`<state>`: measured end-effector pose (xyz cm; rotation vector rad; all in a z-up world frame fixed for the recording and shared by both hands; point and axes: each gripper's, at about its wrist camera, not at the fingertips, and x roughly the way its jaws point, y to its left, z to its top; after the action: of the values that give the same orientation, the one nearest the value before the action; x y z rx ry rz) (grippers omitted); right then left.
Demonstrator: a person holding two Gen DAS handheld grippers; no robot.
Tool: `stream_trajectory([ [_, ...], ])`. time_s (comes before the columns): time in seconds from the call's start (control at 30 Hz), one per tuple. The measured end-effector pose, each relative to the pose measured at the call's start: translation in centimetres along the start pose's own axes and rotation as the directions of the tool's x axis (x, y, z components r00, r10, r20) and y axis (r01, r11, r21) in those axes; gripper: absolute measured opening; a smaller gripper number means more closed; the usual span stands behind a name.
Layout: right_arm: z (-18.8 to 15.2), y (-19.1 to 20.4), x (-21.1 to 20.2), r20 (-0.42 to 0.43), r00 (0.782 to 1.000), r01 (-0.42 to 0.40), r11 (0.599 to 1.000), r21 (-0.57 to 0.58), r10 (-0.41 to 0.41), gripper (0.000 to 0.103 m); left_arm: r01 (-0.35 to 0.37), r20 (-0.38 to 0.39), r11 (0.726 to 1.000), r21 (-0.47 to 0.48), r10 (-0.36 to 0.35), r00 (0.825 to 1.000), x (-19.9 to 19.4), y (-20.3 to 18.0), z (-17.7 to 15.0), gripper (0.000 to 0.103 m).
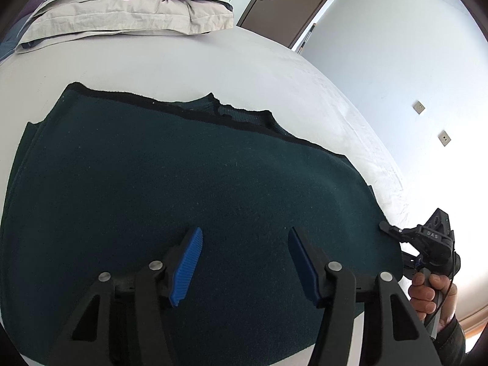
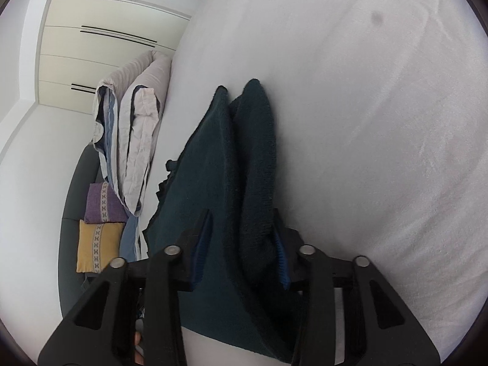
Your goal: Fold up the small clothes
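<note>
A: Left gripper (image 1: 245, 262) first: its blue pads (image 1: 186, 267) stand wide apart, nothing between them, hovering right over the dark green sweater (image 1: 183, 189).

B: And the sweater itself?

A: Spread flat on the white bed (image 1: 189, 61), filling the ground directly under and ahead of the left tool. Its far edge is ragged, with the neckline showing just beyond the middle.

B: Over on the tool's right side?

A: There's the right gripper (image 1: 385, 227), held by the person's hand (image 1: 427, 292), its tip touching the sweater's right edge.

B: Switch to the right wrist view.

A: Right gripper (image 2: 244, 253) is clamped on the sweater (image 2: 231, 183). Thick folds of knit are bunched between the blue pads (image 2: 202, 253), and the cloth runs forward from the fingers in two ridges that rest against the bed (image 2: 366, 122).

B: Further out?

A: Beyond the sweater, to the left of the tool, a stack of beige pillows (image 2: 137, 128); beside those a purple cushion (image 2: 102, 204) and a yellow cushion (image 2: 96, 247) on something dark. Farthest back, cream wardrobe doors (image 2: 106, 48).

B: And past the left tool?

A: The same pillows (image 1: 128, 9) at the head of the bed, then a brown door (image 1: 292, 3) in the white wall.
</note>
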<state>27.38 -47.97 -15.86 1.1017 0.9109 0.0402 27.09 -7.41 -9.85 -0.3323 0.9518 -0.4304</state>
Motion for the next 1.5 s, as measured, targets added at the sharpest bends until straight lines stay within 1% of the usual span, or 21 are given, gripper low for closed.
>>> stream_trajectory([
  [0.03,0.0,0.1,0.0,0.005,1.000,0.012,1.000,-0.004,-0.012,0.021,0.004,0.003,1.000,-0.005,-0.004,1.000,-0.2,0.2,0.0,0.062],
  [0.1,-0.3,1.0,-0.1,0.033,0.997,0.069,0.997,-0.035,-0.067,0.018,0.005,0.006,1.000,-0.012,-0.005,1.000,-0.7,0.7,-0.1,0.062],
  [0.2,-1.0,4.0,-0.5,0.087,0.987,0.144,0.982,-0.122,-0.134,0.017,0.020,0.020,0.999,-0.039,-0.019,1.000,-1.6,1.9,-0.2,0.062],
  [0.27,-1.8,7.6,-0.5,0.124,0.975,0.207,0.953,-0.221,-0.183,0.017,0.020,0.033,0.997,-0.075,-0.018,0.999,-2.4,3.0,-0.1,0.062],
  [0.33,-3.1,11.6,-0.1,0.136,0.971,0.233,0.916,-0.327,-0.199,0.016,0.023,0.048,0.994,-0.109,-0.018,0.999,-3.4,4.2,0.0,0.062],
  [0.4,-5.1,15.8,1.2,0.122,0.974,0.223,0.875,-0.430,-0.189,0.016,0.036,0.070,0.987,-0.156,-0.026,0.997,-4.4,5.8,0.0,0.062],
  [0.5,-9.7,21.0,4.6,0.053,0.981,0.181,0.796,-0.577,-0.185,0.016,0.055,0.098,0.974,-0.220,-0.034,0.995,-5.7,8.0,-0.1,0.062],
  [0.53,-11.1,22.0,6.0,0.024,0.982,0.163,0.779,-0.606,-0.186,0.016,0.059,0.107,0.971,-0.231,-0.035,0.994,-6.1,8.6,-0.1,0.062],
  [0.6,-13.4,22.9,8.9,-0.038,0.981,0.123,0.766,-0.631,-0.189,0.016,0.061,0.122,0.967,-0.247,-0.031,0.992,-6.8,9.6,-0.1,0.062],
  [0.67,-14.9,22.8,12.0,-0.093,0.974,0.105,0.770,-0.630,-0.209,0.016,0.062,0.123,0.965,-0.254,-0.032,0.992,-7.2,10.2,-0.1,0.062],
  [0.77,-16.4,21.5,15.1,-0.132,0.961,0.111,0.777,-0.619,-0.242,0.014,0.059,0.105,0.965,-0.256,-0.033,0.994,-7.0,10.8,-0.1,0.062],
  [0.87,-16.7,21.0,14.9,-0.117,0.968,0.105,0.783,-0.613,-0.221,0.014,0.066,0.093,0.968,-0.243,-0.045,0.995,-6.5,10.4,0.1,0.064],
  [0.97,-16.6,20.7,14.7,-0.136,0.969,0.080,0.785,-0.615,-0.206,0.015,0.072,0.083,0.969,-0.236,-0.054,0.995,-6.0,9.8,0.4,0.068],
  [1.03,-16.4,20.7,13.7,-0.151,0.972,0.053,0.793,-0.607,-0.180,0.022,0.075,0.079,0.971,-0.226,-0.058,0.995,-5.7,9.0,0.5,0.072],
  [1.07,-16.4,20.8,13.0,-0.159,0.975,0.030,0.797,-0.603,-0.157,0.037,0.072,0.075,0.973,-0.220,-0.056,0.996,-5.7,8.4,0.4,0.073],
  [1.1,-16.6,20.8,11.8,-0.159,0.980,0.001,0.800,-0.600,-0.121,0.059,0.069,0.068,0.975,-0.213,-0.056,0.996,-5.5,7.9,0.5,0.076],
  [1.17,-17.2,21.1,9.6,-0.128,0.989,-0.023,0.794,-0.607,-0.069,0.070,0.069,0.045,0.978,-0.199,-0.061,0.997,-4.9,7.2,0.7,0.079],
  [1.23,-17.9,20.5,7.3,-0.128,0.991,-0.052,0.788,-0.614,-0.035,0.070,0.070,0.007,0.978,-0.195,-0.070,0.998,-4.0,6.5,0.9,0.079],
  [1.37,-19.0,17.4,3.6,-0.150,0.989,-0.092,0.803,-0.588,0.004,0.070,0.089,-0.056,0.980,-0.180,-0.101,0.993,-1.9,4.7,1.1,0.079],
  [1.43,-19.2,15.8,2.1,-0.148,0.989,-0.100,0.812,-0.575,0.017,0.070,0.093,-0.084,0.975,-0.201,-0.111,0.990,-0.8,4.5,1.4,0.079],
  [1.5,-19.3,14.8,0.7,-0.136,0.990,-0.113,0.805,-0.583,0.040,0.070,0.097,-0.094,0.969,-0.228,-0.121,0.988,-0.1,4.5,1.7,0.079],
])
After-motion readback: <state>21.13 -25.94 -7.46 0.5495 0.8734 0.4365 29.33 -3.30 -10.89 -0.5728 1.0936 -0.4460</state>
